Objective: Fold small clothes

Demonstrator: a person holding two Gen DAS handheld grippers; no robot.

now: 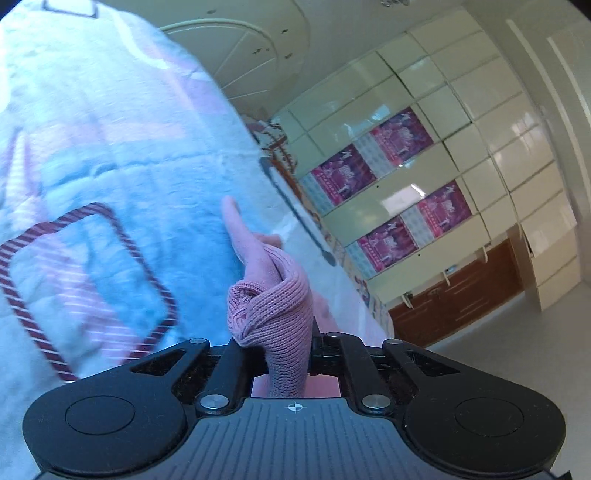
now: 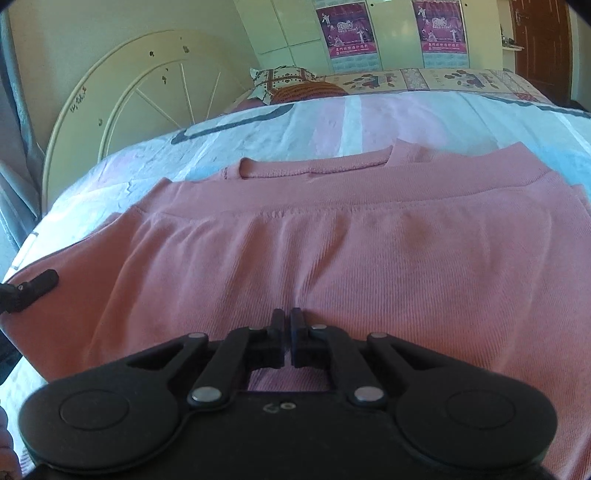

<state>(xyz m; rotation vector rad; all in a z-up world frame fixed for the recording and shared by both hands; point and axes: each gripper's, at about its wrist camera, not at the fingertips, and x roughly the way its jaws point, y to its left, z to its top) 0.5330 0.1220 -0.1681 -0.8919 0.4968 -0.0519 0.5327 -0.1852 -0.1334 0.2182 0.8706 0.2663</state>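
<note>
Left wrist view: the left gripper (image 1: 275,354) was clamped on a bunched fold of the pink garment (image 1: 273,295). The ribbed knit rose out from between the jaws, with a thinner tip of cloth pointing up and to the left. The camera was tilted hard. Behind the cloth lay the bedspread (image 1: 110,166), pale blue and pink with a dark red striped outline, somewhat blurred. To the right stood a wall of cream cabinets (image 1: 461,110) carrying magenta posters (image 1: 402,134), with brown wooden doors (image 1: 461,299) lower down. A pale wheel-patterned headboard (image 1: 236,51) showed at top centre.

Right wrist view: the right gripper (image 2: 287,325) had its fingertips drawn together, only a thin slit between them, tips resting at the near part of the pink garment (image 2: 332,251). Whether any cloth was pinched in that slit could not be told. The garment lay spread flat over the bedspread (image 2: 332,118), layered, its neckline on the far side and a folded band edge crossing below it. At the left edge of the cloth a black finger of the left gripper (image 2: 31,288) touched the garment's side. Beyond it were a patterned pillow (image 2: 284,79), the headboard (image 2: 147,85) at left, and the posters (image 2: 347,33) on the far cabinets.
</note>
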